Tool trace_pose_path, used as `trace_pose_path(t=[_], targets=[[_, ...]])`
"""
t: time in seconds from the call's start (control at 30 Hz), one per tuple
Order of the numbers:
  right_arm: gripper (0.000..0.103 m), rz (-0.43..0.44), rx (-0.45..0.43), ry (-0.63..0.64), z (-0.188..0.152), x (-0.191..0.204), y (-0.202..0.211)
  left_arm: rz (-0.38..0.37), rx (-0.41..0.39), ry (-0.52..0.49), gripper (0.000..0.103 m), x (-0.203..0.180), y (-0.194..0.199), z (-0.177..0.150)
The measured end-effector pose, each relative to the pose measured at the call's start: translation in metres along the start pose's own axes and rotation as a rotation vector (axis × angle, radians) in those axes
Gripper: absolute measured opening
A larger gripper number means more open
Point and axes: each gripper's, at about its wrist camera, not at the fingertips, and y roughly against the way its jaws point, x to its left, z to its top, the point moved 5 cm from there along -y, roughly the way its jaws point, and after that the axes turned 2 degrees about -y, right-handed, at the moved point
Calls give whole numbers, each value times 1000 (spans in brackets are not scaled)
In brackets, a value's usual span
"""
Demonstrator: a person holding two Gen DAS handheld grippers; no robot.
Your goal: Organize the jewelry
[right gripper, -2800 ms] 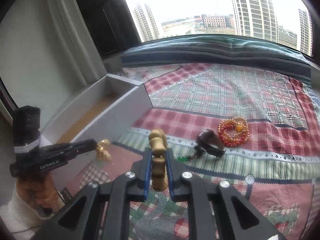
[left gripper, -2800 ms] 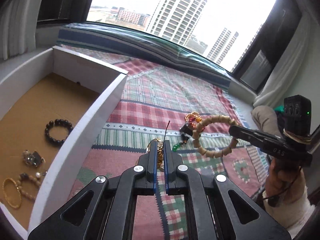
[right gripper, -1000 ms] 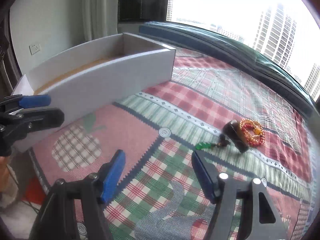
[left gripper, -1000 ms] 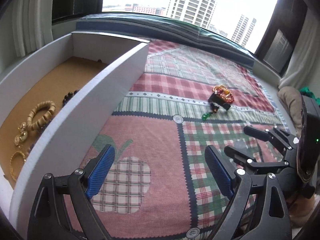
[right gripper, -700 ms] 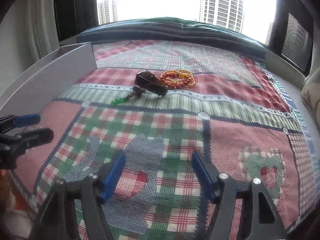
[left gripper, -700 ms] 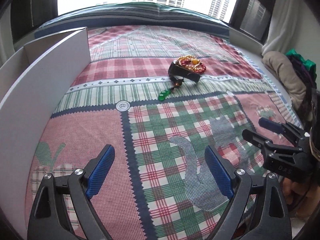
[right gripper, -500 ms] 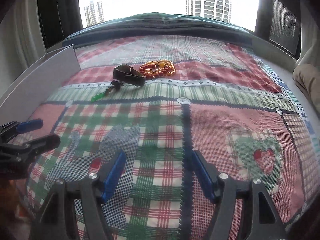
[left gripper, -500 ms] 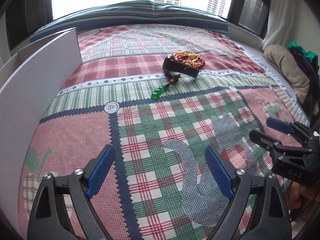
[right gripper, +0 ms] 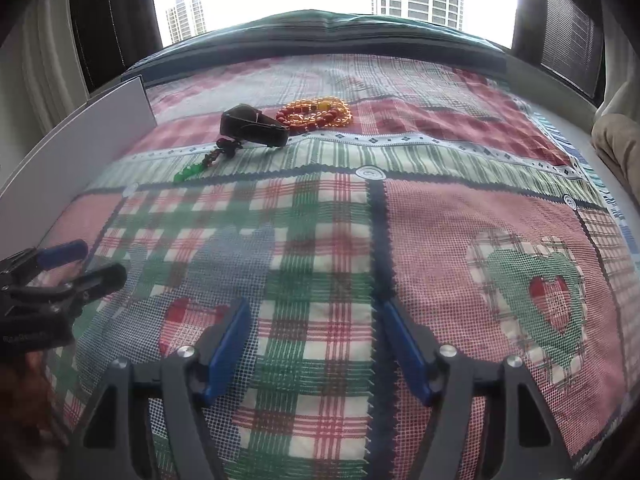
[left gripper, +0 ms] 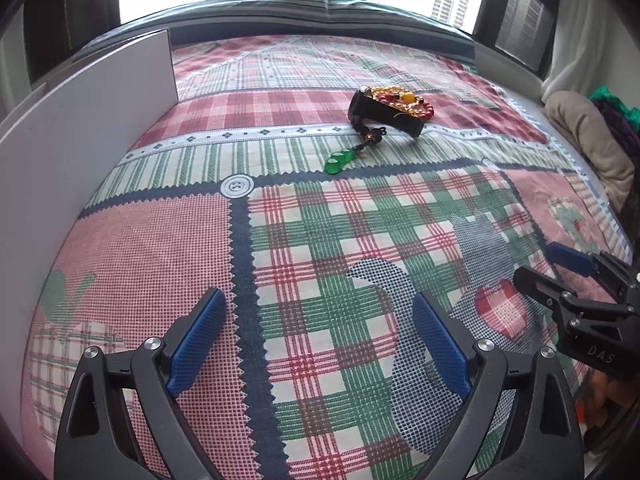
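The left gripper (left gripper: 318,334) hangs low over the patchwork plaid cloth (left gripper: 320,240) with its blue-padded jaws spread wide and nothing between them, and the right gripper (right gripper: 314,338) sits beside it, equally wide and empty. Ahead of both, well apart from the fingertips, lie the pieces not yet put away: a black band-shaped bracelet (left gripper: 384,114) standing on edge, a strand of orange and red beads (left gripper: 404,98) coiled just behind it and seemingly touching it, and a small green pendant on a short dark beaded cord (left gripper: 340,162) trailing forward from the band. The tall white wall of the storage box (left gripper: 80,128) runs along the left side; its interior is hidden from both views. The step in hand looks like reaching for the next pieces, and doing it well probably means splitting the cluster: the left gripper is better placed for the pendant, closing across the cord rather than the slick green stone, while the right gripper takes the bead strand from the far side. Whether the cord is tied to the black band cannot be told at this distance, so a slow lift is wise. Come down with one finger on either side, pinch near the cloth without snagging its weave, and carry over the box wall.
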Motion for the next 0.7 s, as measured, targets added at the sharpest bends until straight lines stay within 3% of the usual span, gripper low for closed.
trace_pose_path(t=[0.27, 0.7], targets=[[78, -14, -9, 16, -2, 5, -2, 7, 13, -31, 100, -4, -4, 0], [80, -20, -20, 23, -3, 7, -2, 30, 40, -76, 102, -10, -8, -2]])
